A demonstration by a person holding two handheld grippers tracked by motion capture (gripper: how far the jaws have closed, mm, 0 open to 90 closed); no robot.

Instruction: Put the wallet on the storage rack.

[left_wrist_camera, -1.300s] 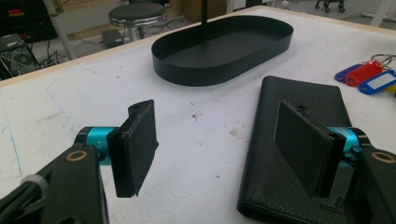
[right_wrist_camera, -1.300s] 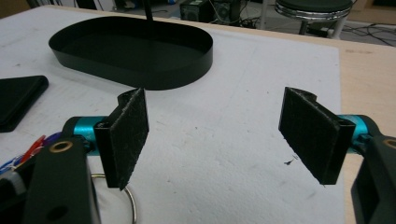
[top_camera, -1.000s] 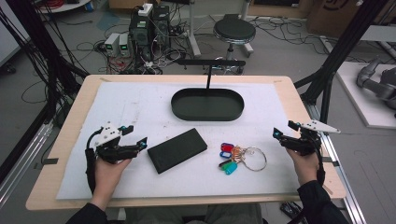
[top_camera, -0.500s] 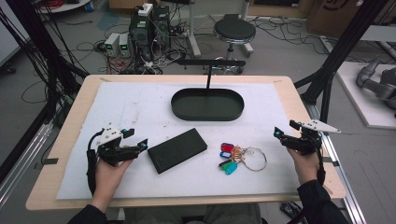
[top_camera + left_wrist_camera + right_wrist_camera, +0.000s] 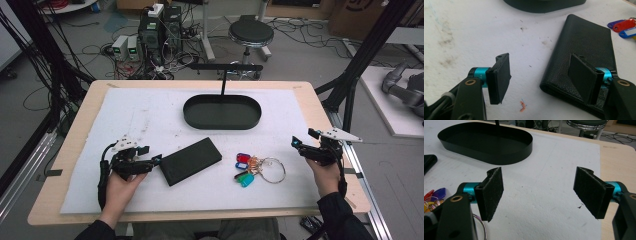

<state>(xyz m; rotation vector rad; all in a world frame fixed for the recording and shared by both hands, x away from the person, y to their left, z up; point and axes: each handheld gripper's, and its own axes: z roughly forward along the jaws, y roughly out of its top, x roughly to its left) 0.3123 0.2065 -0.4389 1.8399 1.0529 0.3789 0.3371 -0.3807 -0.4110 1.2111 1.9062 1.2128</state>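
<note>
left hand-held gripper [image 5: 156, 161] nearer wallet [image 5: 191, 160], jaws closing, spread | left gripper view: one jaw over wallet edge

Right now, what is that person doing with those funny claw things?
A person sits at a table with a gripper in each hand. The left gripper is at the near end of a black wallet lying flat on the white mat. Its jaws have just been closing, one over the wallet and one beside it, not pinching yet. The right gripper waits open, off to the side. A bunch of keys with coloured tags and a black oval tray lie untouched.
</note>
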